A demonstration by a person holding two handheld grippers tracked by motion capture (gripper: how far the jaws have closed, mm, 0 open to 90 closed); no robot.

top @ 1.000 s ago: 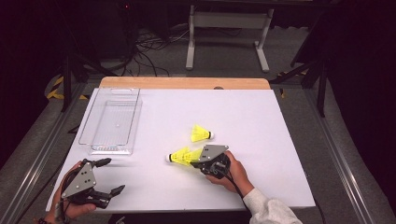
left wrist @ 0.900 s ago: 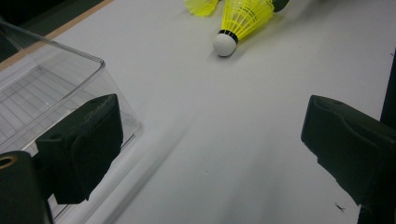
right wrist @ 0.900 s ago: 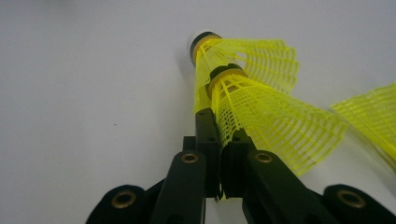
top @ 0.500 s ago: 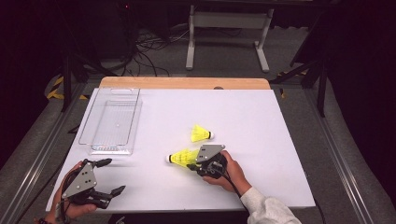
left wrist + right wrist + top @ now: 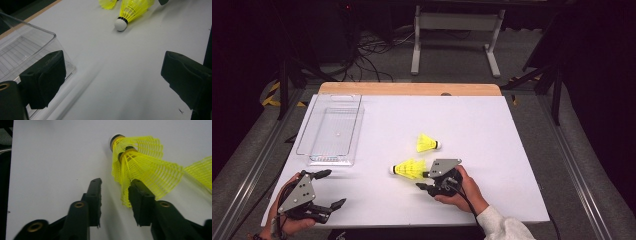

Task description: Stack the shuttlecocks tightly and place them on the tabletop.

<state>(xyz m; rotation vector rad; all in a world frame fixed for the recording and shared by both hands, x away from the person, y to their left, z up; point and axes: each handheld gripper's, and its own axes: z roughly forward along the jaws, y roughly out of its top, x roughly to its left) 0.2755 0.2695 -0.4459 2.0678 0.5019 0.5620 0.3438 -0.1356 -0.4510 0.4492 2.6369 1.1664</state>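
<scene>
A yellow shuttlecock (image 5: 408,169) lies on the white table (image 5: 512,150), cork pointing left. In the right gripper view it shows as two nested yellow shuttlecocks (image 5: 147,167). My right gripper (image 5: 422,180) sits just behind the skirt, and its jaws have just been opening. The skirt's rim leans against one jaw while the gap (image 5: 117,192) between the jaws holds nothing. Another yellow shuttlecock (image 5: 428,144) lies a little farther back. My left gripper (image 5: 335,188) rests at the front left corner, open with nothing between its jaws (image 5: 112,75), facing the shuttlecock (image 5: 131,10).
A clear plastic bin (image 5: 331,159) stands at the table's left side, just beyond my left gripper, with its corner (image 5: 27,50) close to one jaw. A wooden strip (image 5: 412,89) edges the far side. Dark floor and stands surround the table.
The right gripper's jaws have spread apart, letting go of the shuttlecock's skirt. Both hands stay nearly where they were.
</scene>
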